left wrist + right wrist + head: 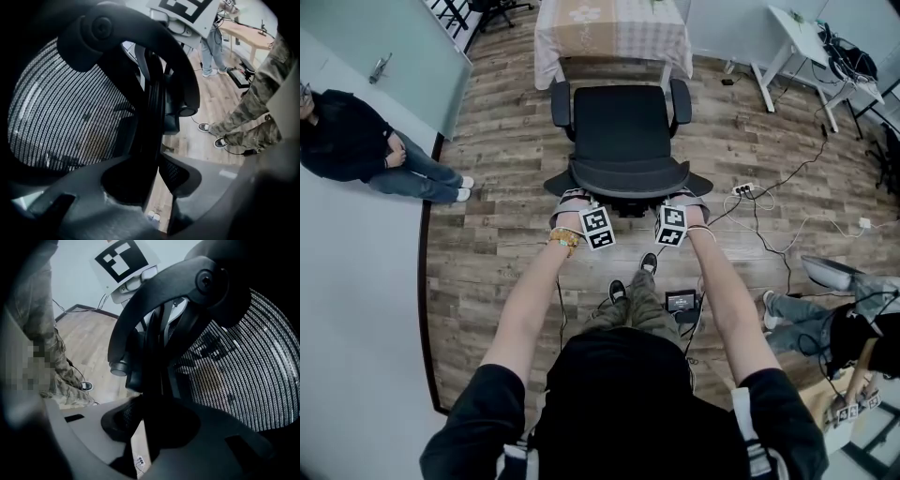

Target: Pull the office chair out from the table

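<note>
A black office chair (622, 122) stands on the wood floor, its seat facing a table (612, 28) with a checked cloth. The mesh backrest (628, 176) is nearest me. My left gripper (577, 199) grips the backrest's top rim on the left, and my right gripper (682, 199) grips it on the right. In the left gripper view the dark frame edge (150, 140) runs down between the jaws of the left gripper (147, 187), with mesh (65, 117) to the left. The right gripper view shows the same: the right gripper (152, 427) clamps the frame edge beside mesh (243, 366).
A person (356, 141) sits by the left wall and another (825, 319) at the right. A power strip with cables (745, 190) lies right of the chair. A small device (681, 301) lies by my feet. A white desk (806, 47) stands far right.
</note>
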`<state>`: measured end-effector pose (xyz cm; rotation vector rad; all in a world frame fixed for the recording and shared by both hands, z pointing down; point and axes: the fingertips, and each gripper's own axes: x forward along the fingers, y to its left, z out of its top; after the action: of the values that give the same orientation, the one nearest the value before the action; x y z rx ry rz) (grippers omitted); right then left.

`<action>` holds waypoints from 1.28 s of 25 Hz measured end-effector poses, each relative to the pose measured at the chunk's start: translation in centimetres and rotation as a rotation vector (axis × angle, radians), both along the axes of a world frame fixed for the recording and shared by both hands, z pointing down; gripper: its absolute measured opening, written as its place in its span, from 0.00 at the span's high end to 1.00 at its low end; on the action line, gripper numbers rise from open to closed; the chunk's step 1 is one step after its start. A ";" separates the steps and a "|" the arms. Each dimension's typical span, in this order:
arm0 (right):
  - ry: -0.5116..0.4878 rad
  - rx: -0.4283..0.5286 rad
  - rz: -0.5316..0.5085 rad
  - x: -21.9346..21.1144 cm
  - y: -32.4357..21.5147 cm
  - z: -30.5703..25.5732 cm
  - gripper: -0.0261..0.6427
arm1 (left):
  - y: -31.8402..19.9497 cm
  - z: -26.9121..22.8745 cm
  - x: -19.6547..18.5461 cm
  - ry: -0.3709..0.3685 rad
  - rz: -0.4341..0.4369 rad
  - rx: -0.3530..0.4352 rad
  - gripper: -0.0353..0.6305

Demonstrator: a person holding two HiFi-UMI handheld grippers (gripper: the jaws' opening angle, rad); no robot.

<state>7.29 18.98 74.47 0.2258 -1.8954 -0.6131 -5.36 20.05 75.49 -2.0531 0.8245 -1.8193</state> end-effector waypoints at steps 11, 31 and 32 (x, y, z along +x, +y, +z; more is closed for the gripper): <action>0.001 0.014 0.000 0.6 2.5 -0.2 0.83 | 2.6 -0.2 0.6 -0.003 -0.002 0.013 0.76; -0.005 0.015 -0.015 2.1 7.5 -0.3 0.83 | 7.6 -0.4 2.0 -0.017 -0.010 0.026 0.76; -0.005 0.018 -0.016 2.2 7.7 -0.3 0.83 | 7.7 -0.4 2.1 -0.017 -0.006 0.032 0.76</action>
<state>9.45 26.65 74.15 0.2242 -1.8993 -0.6410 -3.28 27.78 75.12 -2.0152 0.8507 -1.8129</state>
